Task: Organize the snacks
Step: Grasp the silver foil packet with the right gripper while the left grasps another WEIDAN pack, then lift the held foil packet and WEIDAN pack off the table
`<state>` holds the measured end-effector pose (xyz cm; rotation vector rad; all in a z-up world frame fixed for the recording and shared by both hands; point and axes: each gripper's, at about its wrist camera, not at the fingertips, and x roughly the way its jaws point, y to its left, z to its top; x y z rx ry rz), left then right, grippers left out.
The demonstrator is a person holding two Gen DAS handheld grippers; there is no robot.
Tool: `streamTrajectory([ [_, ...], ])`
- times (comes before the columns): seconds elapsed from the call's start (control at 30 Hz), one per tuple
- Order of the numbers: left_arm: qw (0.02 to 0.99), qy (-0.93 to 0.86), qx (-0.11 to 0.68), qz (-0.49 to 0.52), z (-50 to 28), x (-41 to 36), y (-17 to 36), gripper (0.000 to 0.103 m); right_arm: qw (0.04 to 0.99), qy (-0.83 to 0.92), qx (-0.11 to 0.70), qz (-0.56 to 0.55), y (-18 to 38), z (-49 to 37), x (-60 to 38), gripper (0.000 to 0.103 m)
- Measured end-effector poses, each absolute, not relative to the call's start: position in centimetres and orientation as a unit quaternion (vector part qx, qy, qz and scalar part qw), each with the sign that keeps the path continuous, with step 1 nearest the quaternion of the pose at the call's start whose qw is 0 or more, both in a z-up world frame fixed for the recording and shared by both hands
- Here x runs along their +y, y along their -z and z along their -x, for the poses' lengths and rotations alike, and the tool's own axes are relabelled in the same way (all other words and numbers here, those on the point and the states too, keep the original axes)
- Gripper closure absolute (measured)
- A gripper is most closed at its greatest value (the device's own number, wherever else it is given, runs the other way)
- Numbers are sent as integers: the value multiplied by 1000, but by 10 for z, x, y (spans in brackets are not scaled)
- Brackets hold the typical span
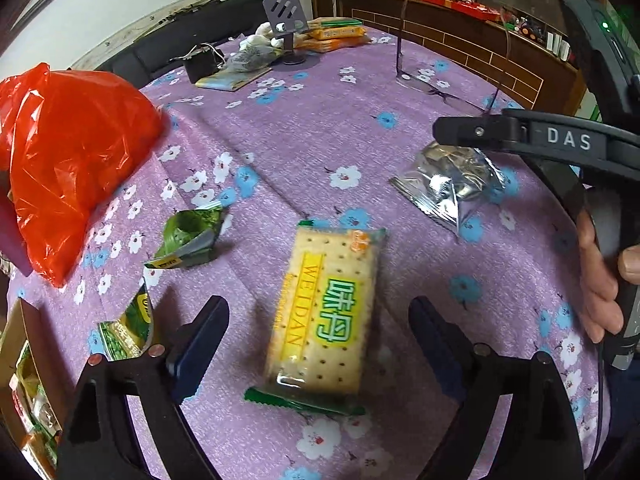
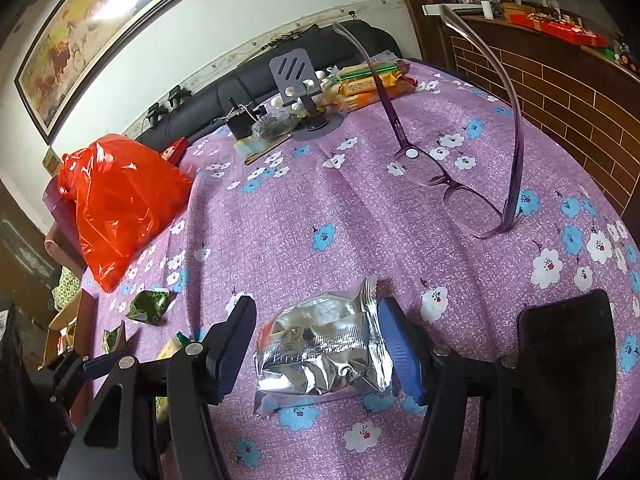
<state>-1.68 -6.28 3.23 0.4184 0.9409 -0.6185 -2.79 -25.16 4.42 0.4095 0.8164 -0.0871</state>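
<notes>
A yellow WEIDAN cracker pack [image 1: 326, 312] lies on the purple flowered tablecloth [image 1: 304, 148] between the fingers of my open left gripper [image 1: 320, 340], which does not touch it. A silver foil snack bag [image 2: 324, 350] lies between the fingers of my open right gripper [image 2: 318, 348]; its right edge is at or near the blue pad. The same bag [image 1: 452, 184] shows in the left wrist view below the right gripper's body [image 1: 560, 140]. Two green snack packets [image 1: 188, 236] [image 1: 128, 328] lie to the left.
A red plastic bag [image 1: 68, 160] sits at the left table edge. A cardboard box [image 1: 28, 380] with snacks stands below it. Glasses [image 2: 452, 188], a phone stand [image 2: 298, 76], orange packs [image 2: 372, 88] and a dark phone [image 2: 568, 364] are on the table.
</notes>
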Motion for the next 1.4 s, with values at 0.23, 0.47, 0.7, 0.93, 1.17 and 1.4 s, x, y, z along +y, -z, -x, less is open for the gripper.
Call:
streamTrajectory([
  [0.23, 830, 264, 468, -148, 6, -58, -20, 54, 897, 45, 400, -182, -43, 25, -248, 35],
  [0.47, 840, 249, 462, -134, 19, -48, -21, 59, 899, 54, 424, -99, -37, 19, -226, 26],
  [0.7, 853, 234, 452, -118, 21, -36, -18, 58, 890, 53, 453, -24, -26, 17, -205, 20],
  [0.93, 863, 221, 442, -107, 15, -33, -16, 52, 897, 32, 441, -1, -27, 22, -193, 31],
  [1.17, 869, 220, 434, -93, 15, -28, -17, 58, 906, 1, 423, -4, -31, 24, -179, 33],
  [1.4, 872, 208, 432, -101, 16, -29, -16, 58, 904, 5, 426, 16, -24, 23, -162, 33],
])
